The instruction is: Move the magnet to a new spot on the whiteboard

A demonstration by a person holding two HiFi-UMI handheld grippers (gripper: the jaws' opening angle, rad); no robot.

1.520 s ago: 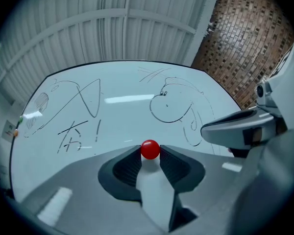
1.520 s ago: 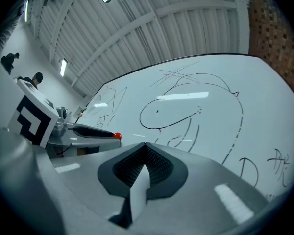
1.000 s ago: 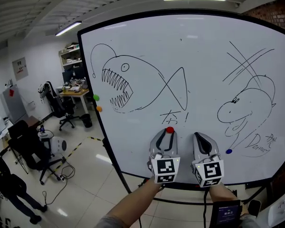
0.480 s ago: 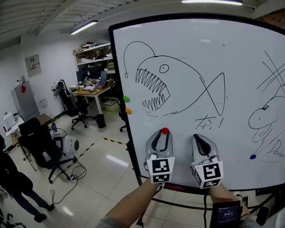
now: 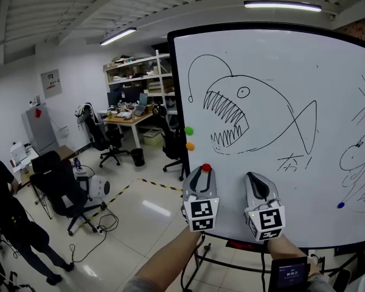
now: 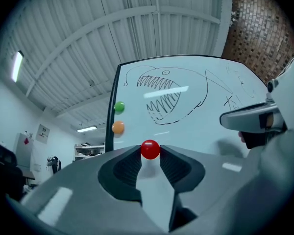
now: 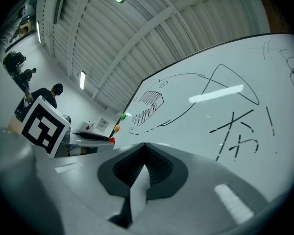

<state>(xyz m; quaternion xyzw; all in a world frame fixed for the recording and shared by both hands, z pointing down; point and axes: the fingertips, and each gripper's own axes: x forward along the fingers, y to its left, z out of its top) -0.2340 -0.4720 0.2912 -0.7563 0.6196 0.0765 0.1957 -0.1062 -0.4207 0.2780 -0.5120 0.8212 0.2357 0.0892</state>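
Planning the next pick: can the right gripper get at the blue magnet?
Probably yes: nothing stands between the right gripper and the blue magnet on the whiteboard, but its jaws are shut.

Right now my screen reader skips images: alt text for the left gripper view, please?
The left gripper clamps a red magnet before a whiteboard with a fish drawing; a green magnet and an orange magnet sit at its left edge.
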